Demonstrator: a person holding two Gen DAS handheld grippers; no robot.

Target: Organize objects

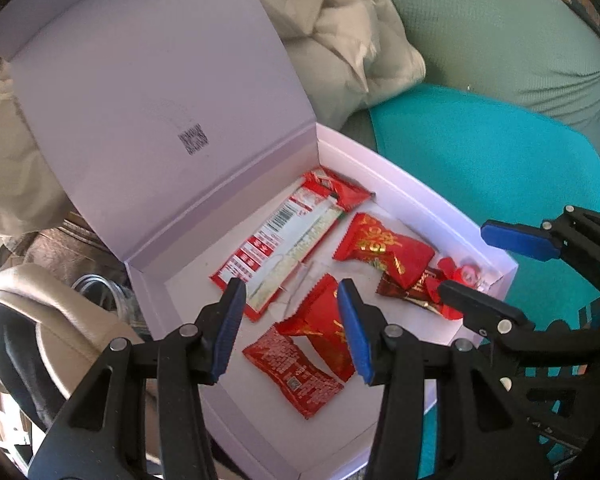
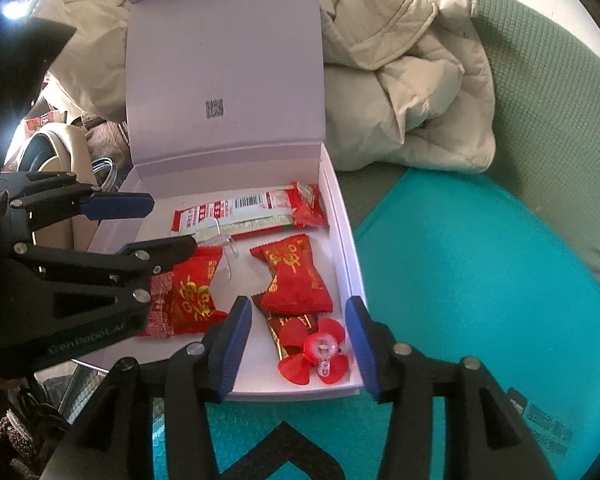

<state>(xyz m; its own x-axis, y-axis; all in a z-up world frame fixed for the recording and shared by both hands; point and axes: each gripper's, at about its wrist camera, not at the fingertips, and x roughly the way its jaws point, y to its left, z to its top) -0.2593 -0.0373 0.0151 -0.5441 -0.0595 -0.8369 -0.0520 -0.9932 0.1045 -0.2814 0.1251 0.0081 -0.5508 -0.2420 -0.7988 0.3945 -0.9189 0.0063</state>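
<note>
Both grippers' jaws hang open above the box's (image 2: 342, 216) rim.

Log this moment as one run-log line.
white cardboard box: lid up | red snack packets: inside | left gripper: open, empty | right gripper: open, empty

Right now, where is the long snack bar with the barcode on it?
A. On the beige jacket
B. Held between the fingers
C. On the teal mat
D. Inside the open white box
D: the long snack bar lies flat in the open white box near its raised lid, among the red candies, with nothing gripping it.
</note>
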